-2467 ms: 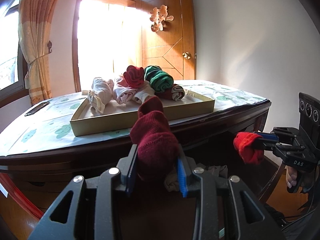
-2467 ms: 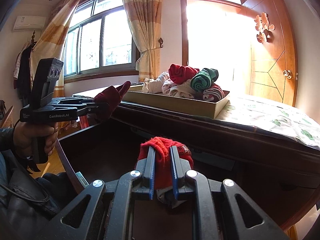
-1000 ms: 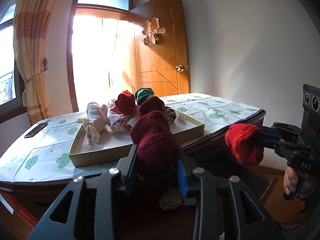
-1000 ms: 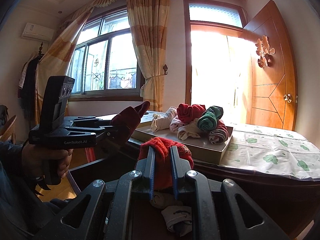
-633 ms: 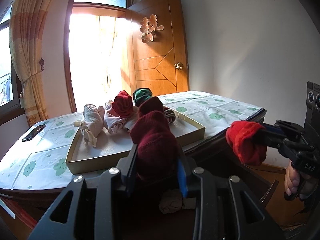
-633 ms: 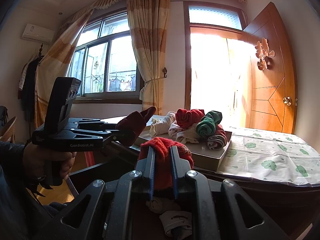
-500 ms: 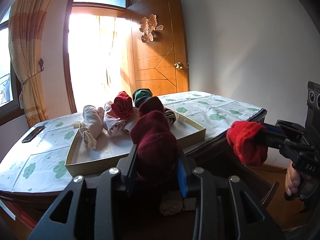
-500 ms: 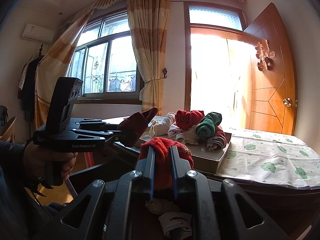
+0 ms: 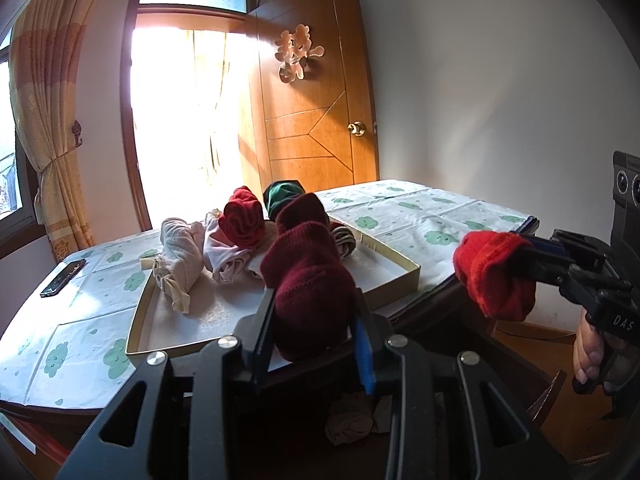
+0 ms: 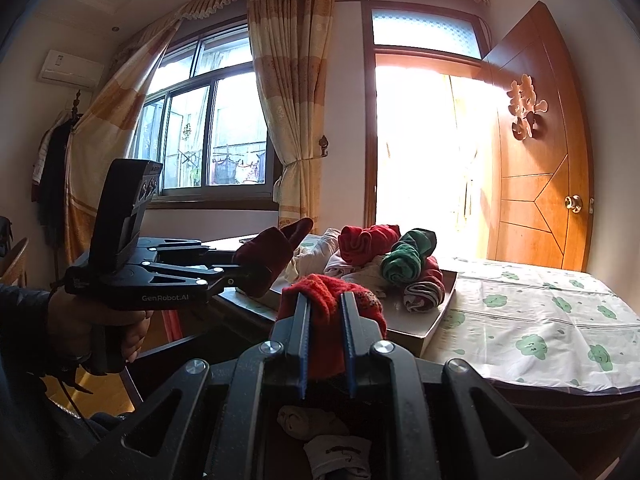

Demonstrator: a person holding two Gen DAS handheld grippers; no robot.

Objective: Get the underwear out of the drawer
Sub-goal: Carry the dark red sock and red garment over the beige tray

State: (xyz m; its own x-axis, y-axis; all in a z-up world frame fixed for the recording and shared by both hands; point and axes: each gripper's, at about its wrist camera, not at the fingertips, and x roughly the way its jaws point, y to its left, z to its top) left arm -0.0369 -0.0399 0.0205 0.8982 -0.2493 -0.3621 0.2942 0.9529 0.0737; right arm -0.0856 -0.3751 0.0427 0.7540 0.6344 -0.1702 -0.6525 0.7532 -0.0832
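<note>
In the left wrist view, a phone (image 9: 63,279) lies at nine o'clock on the cloud-print tablecloth (image 9: 424,224). Toward the centre, a shallow cardboard tray (image 9: 394,280) holds rolled underwear: a cream bundle (image 9: 180,256), a red roll (image 9: 243,216) and a green roll (image 9: 280,196) behind it. At six o'clock the left gripper (image 9: 316,340) is clamped on a dark maroon roll (image 9: 308,280), its jaws only slightly apart around the fabric. Below it, pale garments (image 9: 352,420) lie in the open drawer (image 9: 548,392). At three o'clock the right gripper (image 9: 524,256), closed tight, pinches a bright red roll (image 9: 494,276), held by a hand (image 9: 592,352) beside the table edge.
</note>
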